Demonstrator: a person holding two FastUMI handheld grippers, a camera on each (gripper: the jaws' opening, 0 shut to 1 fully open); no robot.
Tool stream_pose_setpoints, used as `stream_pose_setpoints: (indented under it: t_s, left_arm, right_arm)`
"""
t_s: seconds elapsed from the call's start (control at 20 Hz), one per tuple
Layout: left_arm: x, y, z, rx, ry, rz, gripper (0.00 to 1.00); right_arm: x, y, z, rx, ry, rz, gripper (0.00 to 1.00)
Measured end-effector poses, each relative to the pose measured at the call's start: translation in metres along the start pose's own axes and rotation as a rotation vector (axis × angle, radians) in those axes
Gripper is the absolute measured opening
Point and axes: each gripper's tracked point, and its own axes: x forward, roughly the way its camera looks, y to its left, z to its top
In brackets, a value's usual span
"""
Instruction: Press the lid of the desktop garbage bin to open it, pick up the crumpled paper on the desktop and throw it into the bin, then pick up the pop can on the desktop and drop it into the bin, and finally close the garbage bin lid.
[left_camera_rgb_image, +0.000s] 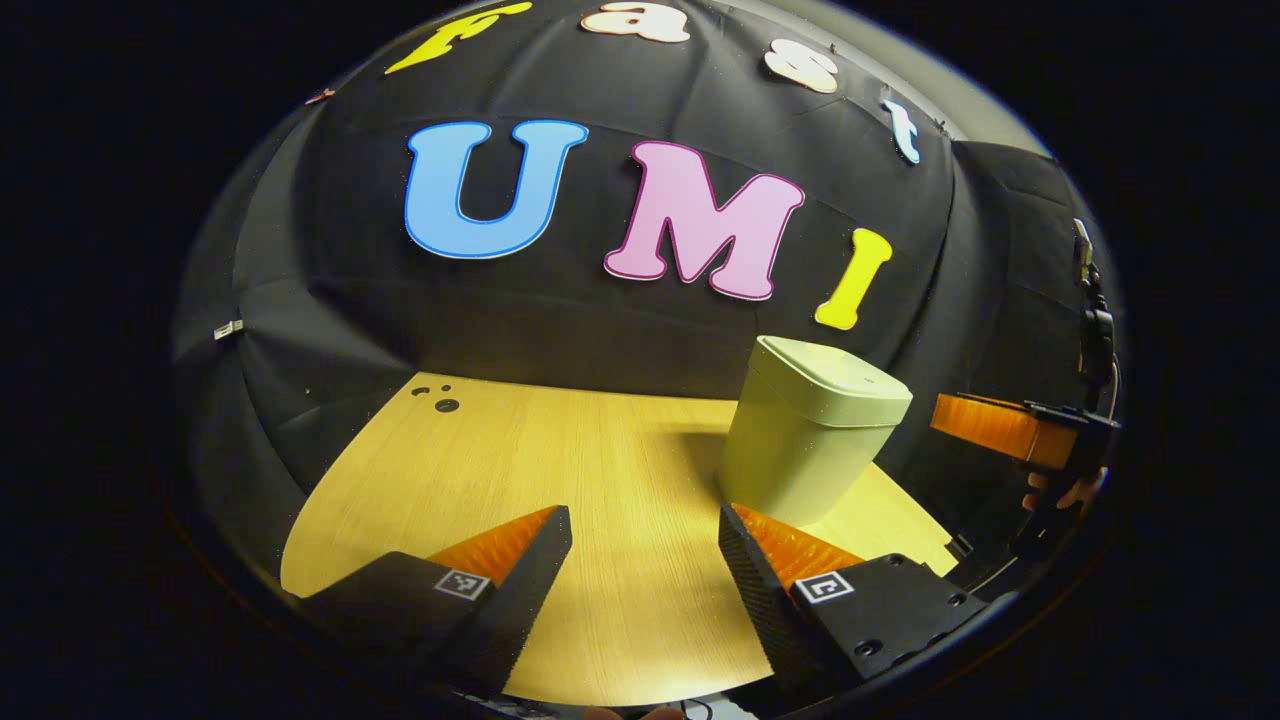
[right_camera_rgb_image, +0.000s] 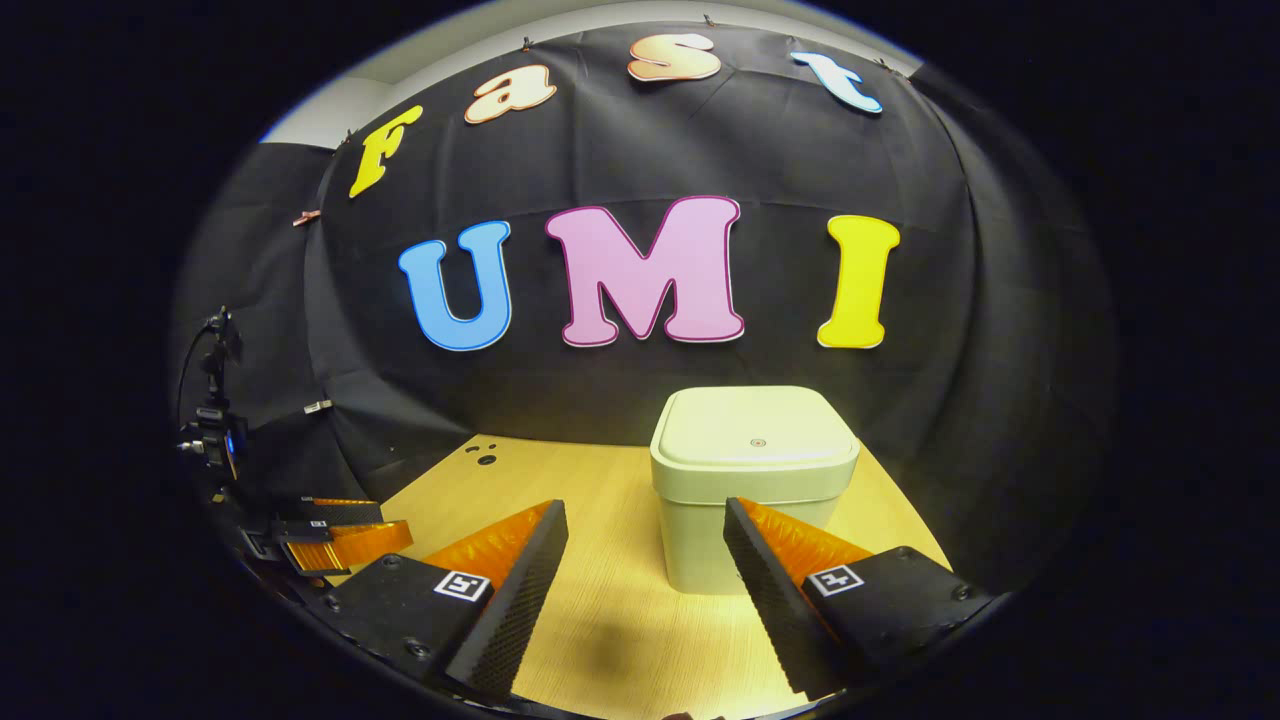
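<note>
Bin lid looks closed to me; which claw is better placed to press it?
Right, probably. In the right gripper view the bin sits straight ahead of the open right claw, lid facing up. In the left gripper view it stands off to the right of the open left claw.

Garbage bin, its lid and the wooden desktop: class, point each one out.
garbage bin (right_camera_rgb_image: 700, 545), right gripper view, front wall.
lid (right_camera_rgb_image: 752, 428), right gripper view, flat top, shut.
desktop (left_camera_rgb_image: 560, 450), left gripper view, bare wood left of the bin.
</note>
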Motion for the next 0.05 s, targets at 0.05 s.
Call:
stream_pose_setpoints:
  t_s: [0.05]
  left_arm:
    - [0.0005, 0.0, 0.0013, 0.0, -0.004, 0.004, 0.95]
  right_arm:
    - [0.0011, -0.0002, -0.0027, 0.0, 0.007, 0.003, 0.99]
